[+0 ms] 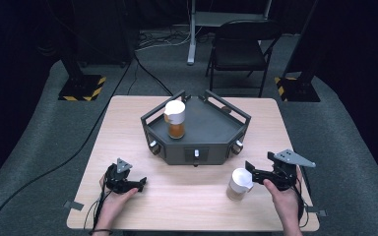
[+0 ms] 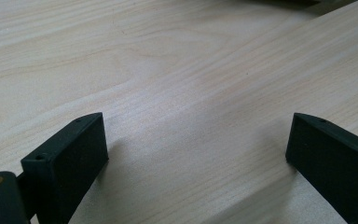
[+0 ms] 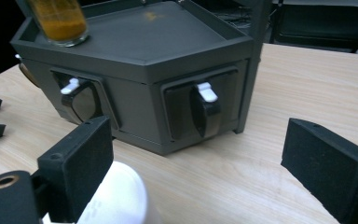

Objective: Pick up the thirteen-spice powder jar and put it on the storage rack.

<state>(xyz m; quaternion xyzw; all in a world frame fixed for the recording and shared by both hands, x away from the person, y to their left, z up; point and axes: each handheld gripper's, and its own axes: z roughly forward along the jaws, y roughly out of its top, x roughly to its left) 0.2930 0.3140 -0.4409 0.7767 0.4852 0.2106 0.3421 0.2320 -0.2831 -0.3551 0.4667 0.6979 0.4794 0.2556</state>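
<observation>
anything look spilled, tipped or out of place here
Nothing stands out. One white-capped jar stands upright on the dark tray; the other jar stands upright on the table, just off the open right gripper. No spill shows on the wood.

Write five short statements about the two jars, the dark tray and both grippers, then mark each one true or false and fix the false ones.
1. A white-capped jar stands inside the dark tray. True.
2. The second jar lies on its side on the table. False: it stands upright near the table's front edge.
3. The right gripper has its jaws apart, beside the second jar's white cap. True.
4. The left gripper is clamped on a jar. False: its jaws are wide apart over bare wood.
5. The tray's side panels carry white-tipped knobs. True.
</observation>
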